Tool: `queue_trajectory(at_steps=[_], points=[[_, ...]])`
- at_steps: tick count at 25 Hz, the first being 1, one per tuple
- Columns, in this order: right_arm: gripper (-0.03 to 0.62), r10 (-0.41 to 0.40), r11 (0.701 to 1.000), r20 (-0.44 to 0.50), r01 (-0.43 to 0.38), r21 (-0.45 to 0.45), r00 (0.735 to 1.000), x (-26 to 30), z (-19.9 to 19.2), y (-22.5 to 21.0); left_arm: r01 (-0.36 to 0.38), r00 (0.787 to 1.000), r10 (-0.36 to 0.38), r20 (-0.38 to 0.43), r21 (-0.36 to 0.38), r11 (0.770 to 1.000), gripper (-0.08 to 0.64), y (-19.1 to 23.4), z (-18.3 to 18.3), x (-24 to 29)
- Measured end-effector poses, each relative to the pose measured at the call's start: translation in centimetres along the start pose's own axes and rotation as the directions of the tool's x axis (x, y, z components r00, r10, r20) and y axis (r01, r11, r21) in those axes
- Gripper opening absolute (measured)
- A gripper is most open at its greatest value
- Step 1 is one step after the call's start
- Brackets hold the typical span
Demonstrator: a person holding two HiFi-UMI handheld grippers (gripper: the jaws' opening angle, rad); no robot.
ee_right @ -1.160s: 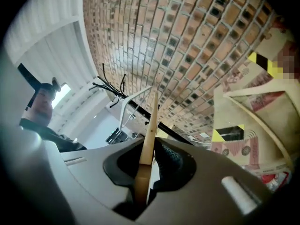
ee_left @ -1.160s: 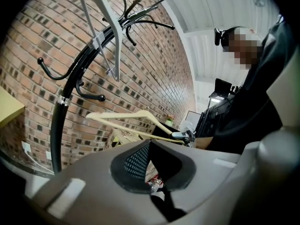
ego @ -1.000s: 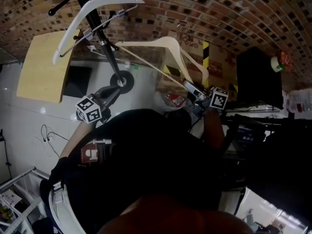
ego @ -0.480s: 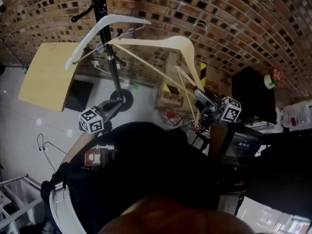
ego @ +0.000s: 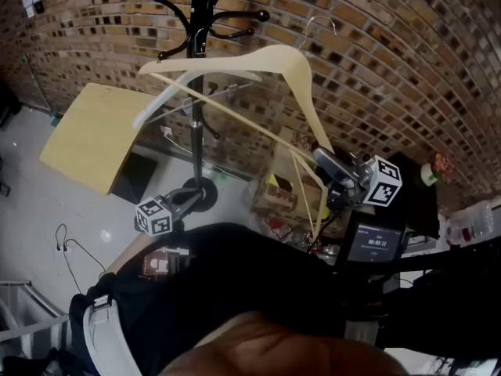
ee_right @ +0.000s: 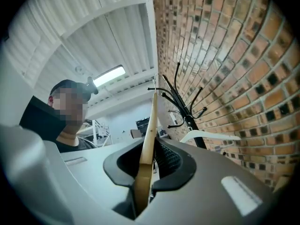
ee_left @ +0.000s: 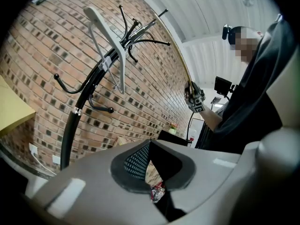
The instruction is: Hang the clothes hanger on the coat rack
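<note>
**Wooden hanger held up beside the coat rack**

The wooden hanger (ego: pixel 291 65) is up in the air in front of the brick wall (ego: pixel 391 77). It is tilted, with one end high on the left and the other end low on the right. Its metal hook (ego: pixel 321 26) points up. In the head view the hook is to the right of the black coat rack (ego: pixel 197 108) and is not on any of the rack's arms.

The right gripper (ego: pixel 329 164) holds the hanger by its low end. In the right gripper view its jaws are clamped on the wood, and the hanger runs straight up from them toward the top of the rack.

A white hanger (ego: pixel 156 110) hangs on the rack, behind the wooden one.

The left gripper (ego: pixel 192 198) is lower down, near the round foot of the rack (ego: pixel 205 188). In the left gripper view its jaws are a little apart and nothing is between them. That view looks up at the rack's pole and the white hanger.

A flat yellow board (ego: pixel 94 135) is on the left of the rack. A cardboard box (ego: pixel 282 194) sits by the wall below the hanger. A small screen (ego: pixel 376 241) glows near the right gripper. The floor (ego: pixel 39 202) is white and shiny.
</note>
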State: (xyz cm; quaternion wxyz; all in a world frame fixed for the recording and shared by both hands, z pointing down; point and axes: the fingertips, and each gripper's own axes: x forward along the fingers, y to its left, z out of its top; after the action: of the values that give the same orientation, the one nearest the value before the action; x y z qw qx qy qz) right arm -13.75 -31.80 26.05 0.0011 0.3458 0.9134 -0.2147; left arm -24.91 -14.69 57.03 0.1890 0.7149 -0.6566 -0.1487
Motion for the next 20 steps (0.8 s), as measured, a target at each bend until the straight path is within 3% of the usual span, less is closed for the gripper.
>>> queue_trajectory(at_steps=[8,16,20], points=[[0.063,0.075,0.989,-0.044,-0.080,-0.126,0.996,9.7,6.2,1.3,-0.063,0.996,0.063,0.061,-0.010,0.998,-0.003,1.6,1.1,-2.8],[0.063,0.081,0.957,-0.078,-0.099,-0.273,0.994,18.5,11.7,1.1,-0.123,0.986,0.124,0.107,-0.017,0.992,-0.003,3.3,1.7,-6.3],[0.063,0.091,0.949,-0.088,-0.113,-0.295,0.992,21.9,13.0,1.0,-0.147,0.981,0.147,0.126,-0.014,0.989,-0.003,4.2,2.4,-7.7]])
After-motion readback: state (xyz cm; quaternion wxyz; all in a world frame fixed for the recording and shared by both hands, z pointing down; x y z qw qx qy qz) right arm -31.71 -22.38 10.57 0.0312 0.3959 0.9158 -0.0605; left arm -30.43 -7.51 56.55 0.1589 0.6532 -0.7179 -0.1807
